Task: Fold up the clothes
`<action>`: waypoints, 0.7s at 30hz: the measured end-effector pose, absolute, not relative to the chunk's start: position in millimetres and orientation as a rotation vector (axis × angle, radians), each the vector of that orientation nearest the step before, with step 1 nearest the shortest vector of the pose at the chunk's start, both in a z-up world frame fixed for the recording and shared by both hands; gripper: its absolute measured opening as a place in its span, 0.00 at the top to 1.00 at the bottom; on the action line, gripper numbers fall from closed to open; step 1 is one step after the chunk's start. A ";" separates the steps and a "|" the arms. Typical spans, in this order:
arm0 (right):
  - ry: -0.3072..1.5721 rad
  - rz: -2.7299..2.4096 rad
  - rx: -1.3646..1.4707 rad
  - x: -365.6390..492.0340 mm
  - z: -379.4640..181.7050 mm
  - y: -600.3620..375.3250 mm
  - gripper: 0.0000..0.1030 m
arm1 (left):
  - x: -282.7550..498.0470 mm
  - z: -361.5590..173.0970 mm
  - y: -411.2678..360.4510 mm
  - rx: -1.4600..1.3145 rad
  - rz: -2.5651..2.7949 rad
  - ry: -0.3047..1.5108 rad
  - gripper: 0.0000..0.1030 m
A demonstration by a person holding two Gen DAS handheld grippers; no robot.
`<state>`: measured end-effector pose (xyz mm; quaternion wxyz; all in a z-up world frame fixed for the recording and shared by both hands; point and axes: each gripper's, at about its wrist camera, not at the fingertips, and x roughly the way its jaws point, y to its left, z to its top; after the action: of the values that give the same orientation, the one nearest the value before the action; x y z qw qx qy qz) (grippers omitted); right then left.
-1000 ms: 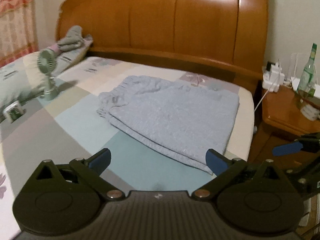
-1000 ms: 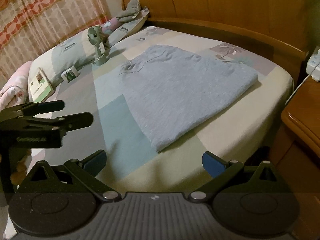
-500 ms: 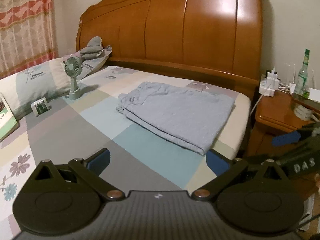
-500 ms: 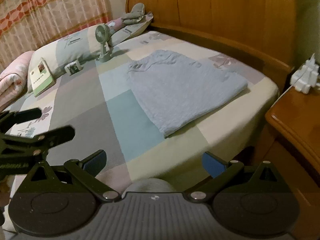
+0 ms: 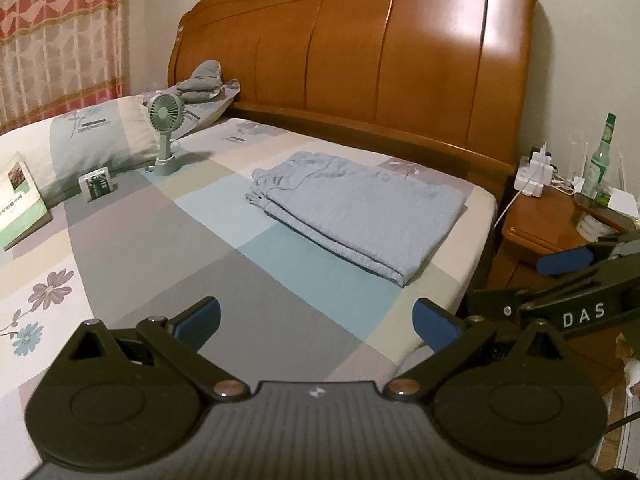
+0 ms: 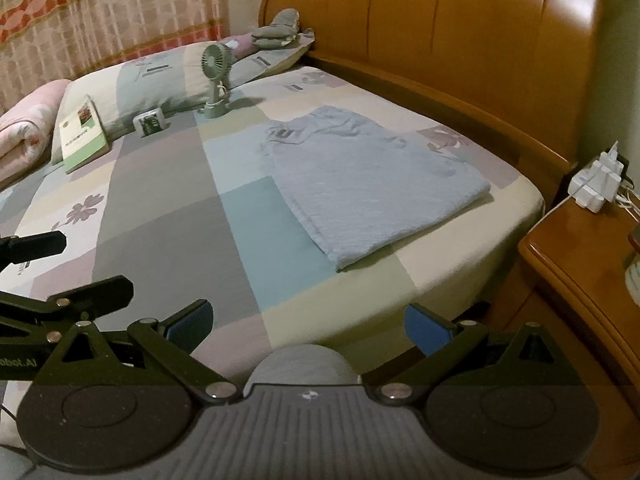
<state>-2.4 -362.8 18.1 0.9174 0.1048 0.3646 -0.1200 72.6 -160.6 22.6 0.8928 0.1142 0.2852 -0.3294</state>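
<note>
Nearest the lens, the left hand-held gripper (image 5: 316, 320) hangs over the near part of the bed with its blue-padded fingers spread wide apart and nothing between them; the right hand-held gripper (image 6: 308, 326) sits off the bed's near edge, its fingers likewise spread and bare. Beyond them stretches the patchwork bedsheet of grey, teal and cream squares (image 5: 168, 240). Farther along, near the bed's right-hand edge, the folded light blue-grey garment (image 5: 360, 210) lies flat in a neat rectangle, its gathered waistband end turned toward the pillows; neither gripper touches it. To the left and farther back stand a small white box (image 5: 97, 182) and a pale green handheld fan on its stand (image 5: 165, 124), with a green-and-white book (image 6: 82, 134) leaning against the patterned pillow (image 5: 100, 136). Behind everything rises the glossy brown wooden headboard (image 5: 360, 52), and a wooden nightstand (image 5: 544, 224) beside the bed carries a green glass bottle (image 5: 602, 156).
</note>
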 end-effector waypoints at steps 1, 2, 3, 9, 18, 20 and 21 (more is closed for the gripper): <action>0.750 -0.245 0.211 -2.7 18.7 -360.8 0.00 | 71.8 22.7 -158.9 0.234 -0.685 0.593 0.01; 0.750 -0.244 0.207 -3.2 19.1 -359.1 0.00 | 71.2 22.7 -157.5 0.230 -0.688 0.595 0.01; 0.751 -0.242 0.202 -3.8 19.5 -357.3 0.00 | 70.6 22.6 -156.1 0.228 -0.689 0.597 0.01; 0.749 -0.232 0.193 -6.6 20.7 -352.2 0.00 | 68.4 22.2 -151.6 0.212 -0.686 0.610 0.01; 0.748 -0.231 0.194 -8.0 20.9 -352.1 0.00 | 65.9 23.9 -151.0 0.213 -0.692 0.613 0.01; 0.747 -0.232 0.195 -8.2 20.9 -352.2 0.00 | 65.3 24.2 -151.6 0.217 -0.694 0.614 0.01; 0.747 -0.233 0.194 -8.1 20.8 -352.1 0.00 | 65.0 24.3 -151.8 0.218 -0.695 0.614 0.01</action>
<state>-8.1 -352.1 20.8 0.9198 0.0946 0.3636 -0.1133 65.0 -151.8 24.3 0.8887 0.1048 0.2956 -0.3344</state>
